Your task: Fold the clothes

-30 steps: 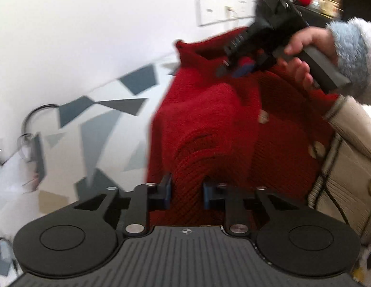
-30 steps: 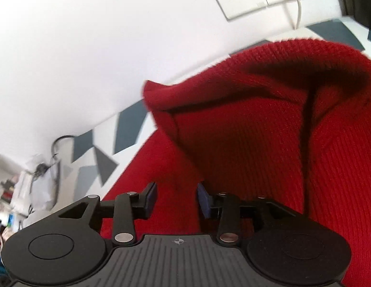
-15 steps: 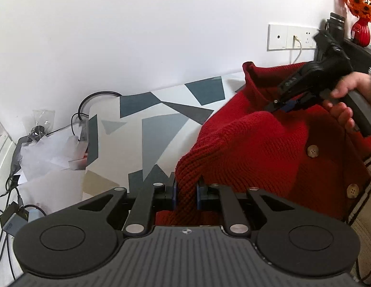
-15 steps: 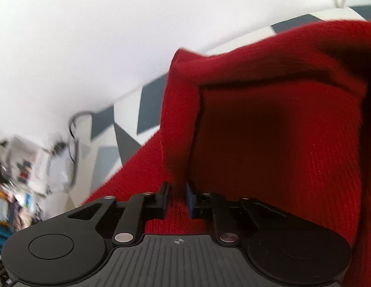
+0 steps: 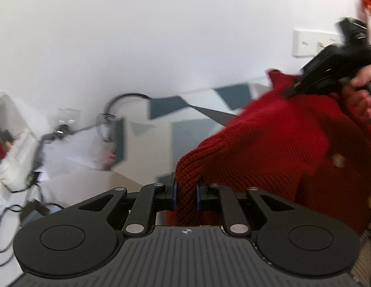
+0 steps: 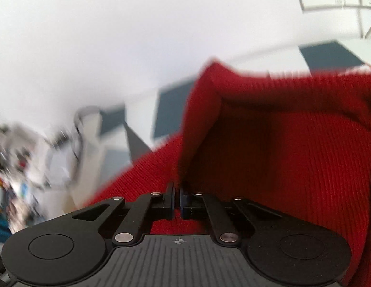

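Pinching a thick bunched fold of a red knitted cardigan (image 5: 276, 148), the left gripper (image 5: 186, 192) has its fingers pressed against the wool on both sides. From the left wrist view the right gripper (image 5: 295, 91) shows at the upper right, gripped by the person's right hand (image 5: 360, 95), its tip buried in the garment's upper edge. From its own camera, the right gripper (image 6: 177, 198) has its fingers drawn almost together, nipping a thin edge of the same cardigan (image 6: 281, 148), which rises in a raised corner above the fingers. The garment hangs lifted between the two grippers, over a table (image 5: 185, 134) covered in a cloth of white, grey and dark teal triangles. Pale buttons (image 5: 338, 160) dot the cardigan's front. A white wall socket plate (image 5: 309, 45) sits on the wall behind; cables and blurred clutter (image 5: 41, 143) lie at the table's left end.
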The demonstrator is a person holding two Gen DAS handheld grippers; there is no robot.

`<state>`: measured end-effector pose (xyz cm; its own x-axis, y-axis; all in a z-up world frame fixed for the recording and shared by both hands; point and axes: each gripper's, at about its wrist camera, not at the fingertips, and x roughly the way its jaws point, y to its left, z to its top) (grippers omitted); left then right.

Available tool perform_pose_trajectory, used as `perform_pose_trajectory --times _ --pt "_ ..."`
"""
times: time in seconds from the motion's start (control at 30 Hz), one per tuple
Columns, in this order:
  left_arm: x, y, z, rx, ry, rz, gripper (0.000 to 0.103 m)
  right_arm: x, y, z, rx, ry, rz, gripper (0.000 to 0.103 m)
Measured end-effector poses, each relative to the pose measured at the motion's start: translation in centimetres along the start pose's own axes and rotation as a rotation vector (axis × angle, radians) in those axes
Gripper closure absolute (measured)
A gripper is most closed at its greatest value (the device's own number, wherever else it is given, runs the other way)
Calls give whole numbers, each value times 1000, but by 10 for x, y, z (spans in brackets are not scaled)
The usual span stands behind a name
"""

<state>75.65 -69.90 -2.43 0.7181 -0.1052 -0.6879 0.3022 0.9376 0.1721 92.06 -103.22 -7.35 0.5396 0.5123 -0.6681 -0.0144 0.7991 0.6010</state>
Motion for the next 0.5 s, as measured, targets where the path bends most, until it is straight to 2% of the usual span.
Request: perform_pose_trajectory --times 0.13,0.2,0.3,0.4,0.5 --pt "18 27 26 -90 -24 106 89 -17 11 28 50 -154 99 100" --pt "31 34 40 -95 -42 156 89 -22 21 39 59 -231 125 100" --pt "52 38 56 -76 -44 199 89 -20 38 49 40 -314 129 100" --pt "78 41 68 -57 -36 230 89 -10 48 58 33 -358 103 100" --pt "107 44 76 -55 -26 250 89 19 48 74 56 -378 60 100"
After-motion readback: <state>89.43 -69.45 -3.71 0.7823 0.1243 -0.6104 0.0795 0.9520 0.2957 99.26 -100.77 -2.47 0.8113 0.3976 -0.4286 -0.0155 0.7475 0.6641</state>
